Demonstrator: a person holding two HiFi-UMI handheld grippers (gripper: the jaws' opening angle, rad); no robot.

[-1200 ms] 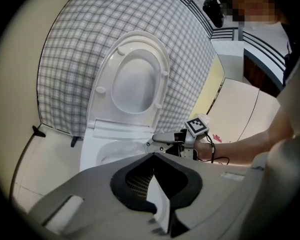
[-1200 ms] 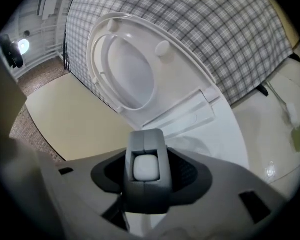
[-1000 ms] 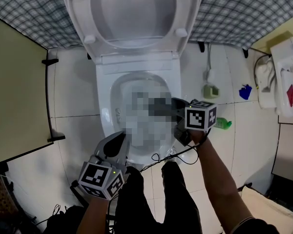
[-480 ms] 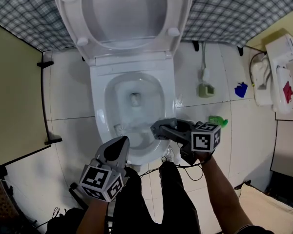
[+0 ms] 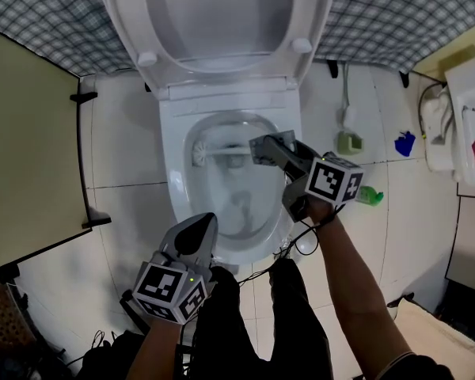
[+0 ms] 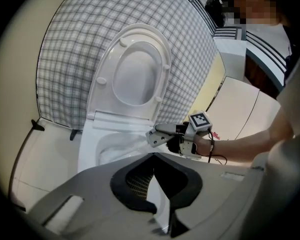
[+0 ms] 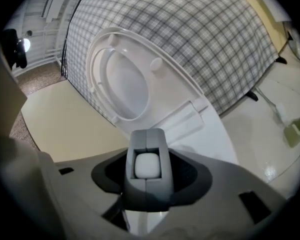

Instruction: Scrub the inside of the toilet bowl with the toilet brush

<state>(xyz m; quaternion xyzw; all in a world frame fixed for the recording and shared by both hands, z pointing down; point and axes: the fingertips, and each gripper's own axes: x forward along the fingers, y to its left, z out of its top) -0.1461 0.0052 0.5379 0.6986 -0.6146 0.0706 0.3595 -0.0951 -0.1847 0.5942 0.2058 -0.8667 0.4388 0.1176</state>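
Both fingers of the right gripper [image 5: 261, 148] are clamped on the white handle of the toilet brush [image 5: 222, 150]. Its bristled head rests against the left inner wall of the toilet bowl [image 5: 174, 192], in the upper middle of the head view. At lower centre, the left gripper [image 5: 203, 224] hangs over the bowl's near rim, fingers together and empty. The raised seat [image 5: 222, 22] leans on checked cloth [image 5: 47, 14].

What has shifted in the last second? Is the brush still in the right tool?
The right tool, clamped on the toilet brush throughout, swept toward the near rim, then back toward the hinge side. The brush head is now at the far left wall of the bowl. Nothing was picked up or let go. The left tool stays shut by the front rim, and the seat stays up.
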